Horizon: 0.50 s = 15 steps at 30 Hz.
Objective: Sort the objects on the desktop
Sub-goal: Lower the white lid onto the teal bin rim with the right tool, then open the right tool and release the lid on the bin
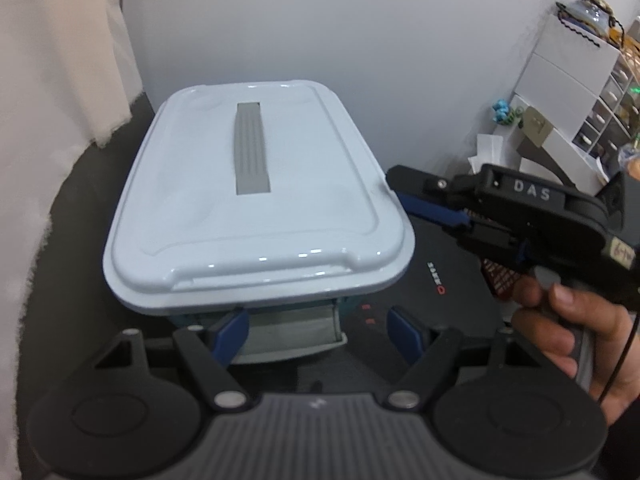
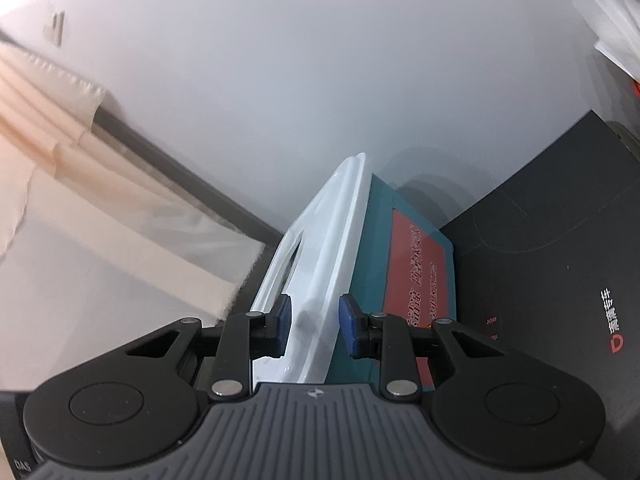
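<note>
A storage box with a pale blue lid [image 1: 320, 160] and a grey handle strip [image 1: 250, 148] stands on a dark mat. Its teal body [image 2: 416, 272] carries a red label. My left gripper [image 1: 318, 328] is open at the box's near end, its blue pads on either side of a grey latch [image 1: 292, 334] without touching it. A person's hand [image 1: 568, 320] holds my right gripper [image 1: 404, 192] at the lid's right edge. In the right wrist view the right gripper [image 2: 316, 320] is shut on the lid's rim [image 2: 328, 248], one pad above it and one below.
The dark mat [image 2: 560, 260] with a red logo spreads to the right of the box. A white wall rises just behind it. A cream curtain [image 1: 60, 80] hangs on the left. White drawer units and shelves [image 1: 580, 92] stand at the far right.
</note>
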Available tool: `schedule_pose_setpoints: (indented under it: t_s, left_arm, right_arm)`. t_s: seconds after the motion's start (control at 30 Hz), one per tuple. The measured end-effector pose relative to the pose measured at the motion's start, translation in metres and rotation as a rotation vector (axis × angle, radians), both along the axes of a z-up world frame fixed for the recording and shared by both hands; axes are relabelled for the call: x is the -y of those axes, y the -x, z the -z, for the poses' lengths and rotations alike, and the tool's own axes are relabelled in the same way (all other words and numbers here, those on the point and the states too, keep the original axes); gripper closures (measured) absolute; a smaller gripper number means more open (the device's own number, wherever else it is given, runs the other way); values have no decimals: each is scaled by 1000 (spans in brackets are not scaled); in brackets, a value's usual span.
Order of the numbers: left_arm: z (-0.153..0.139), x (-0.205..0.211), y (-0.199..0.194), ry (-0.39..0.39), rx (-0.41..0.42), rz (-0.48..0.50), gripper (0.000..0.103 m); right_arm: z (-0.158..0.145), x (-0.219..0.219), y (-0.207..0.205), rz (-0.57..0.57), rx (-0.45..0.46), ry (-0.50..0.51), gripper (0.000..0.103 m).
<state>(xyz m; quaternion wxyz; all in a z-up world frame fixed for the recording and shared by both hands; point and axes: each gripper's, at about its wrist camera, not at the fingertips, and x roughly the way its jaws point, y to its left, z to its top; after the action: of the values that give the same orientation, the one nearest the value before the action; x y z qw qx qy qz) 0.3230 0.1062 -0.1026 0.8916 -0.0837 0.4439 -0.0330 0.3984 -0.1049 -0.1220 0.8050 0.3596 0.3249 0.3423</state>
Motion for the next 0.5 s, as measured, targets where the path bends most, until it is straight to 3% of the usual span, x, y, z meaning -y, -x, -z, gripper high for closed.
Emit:
schedule_pose_setpoints:
  t_s: [0.3,0.5]
  left_arm:
    - [-3,2,-14,40,-2,-27,25]
    - [-12,3,-8,14,16,-34,25]
  right_arm:
    - [5,2,3,18,-29,18,73]
    - [7,4,12,28,-38,34,72]
